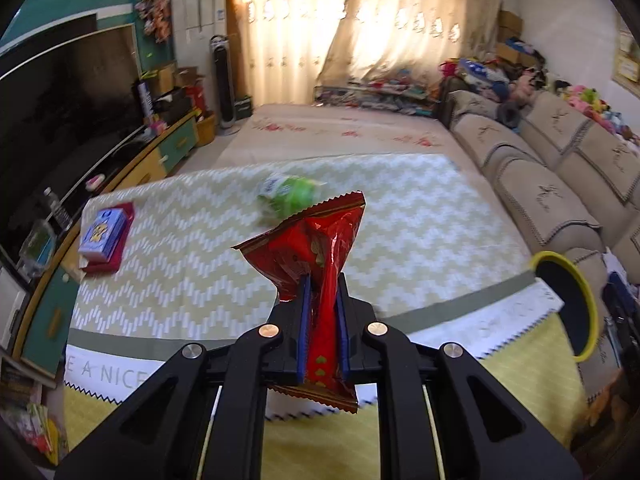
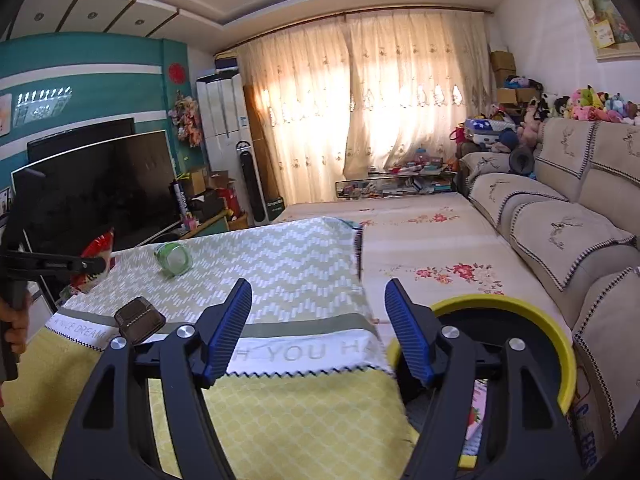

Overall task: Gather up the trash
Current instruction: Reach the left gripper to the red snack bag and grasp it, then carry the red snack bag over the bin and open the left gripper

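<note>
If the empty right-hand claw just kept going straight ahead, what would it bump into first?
Probably nothing soon. The open right gripper points over the far right part of the zigzag-patterned green tablecloth, toward the floral cream cover beyond. It seems to clear both, though depth is unclear.

Both wrist views facing the curtained window across the zigzag-clothed counter; left close above it, right lower at its near edge; sharing green wrapper, yellow bin.
</note>
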A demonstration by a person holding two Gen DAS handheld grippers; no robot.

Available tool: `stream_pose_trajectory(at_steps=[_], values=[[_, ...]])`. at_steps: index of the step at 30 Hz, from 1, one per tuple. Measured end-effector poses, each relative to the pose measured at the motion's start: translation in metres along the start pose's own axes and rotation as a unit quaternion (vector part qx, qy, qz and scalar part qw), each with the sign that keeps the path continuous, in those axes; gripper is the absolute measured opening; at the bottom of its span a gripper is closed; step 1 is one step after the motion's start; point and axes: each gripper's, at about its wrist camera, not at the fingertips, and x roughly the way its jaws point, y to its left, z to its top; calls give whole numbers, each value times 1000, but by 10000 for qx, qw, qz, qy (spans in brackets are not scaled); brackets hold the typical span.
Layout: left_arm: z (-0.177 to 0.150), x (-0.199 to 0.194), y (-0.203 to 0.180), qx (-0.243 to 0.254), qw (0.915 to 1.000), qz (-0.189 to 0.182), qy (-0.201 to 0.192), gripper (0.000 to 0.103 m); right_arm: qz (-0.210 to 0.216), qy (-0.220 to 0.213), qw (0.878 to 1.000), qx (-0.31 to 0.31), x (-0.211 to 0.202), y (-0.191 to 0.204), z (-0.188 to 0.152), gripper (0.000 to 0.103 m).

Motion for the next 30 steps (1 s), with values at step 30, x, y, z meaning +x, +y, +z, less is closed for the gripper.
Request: stream_pose_trajectory(at_steps=[30], values=[[-16,75,-398,2142,9371,-2692,596,53,-2365,-179,9676,866,-123,-174,-41,79]])
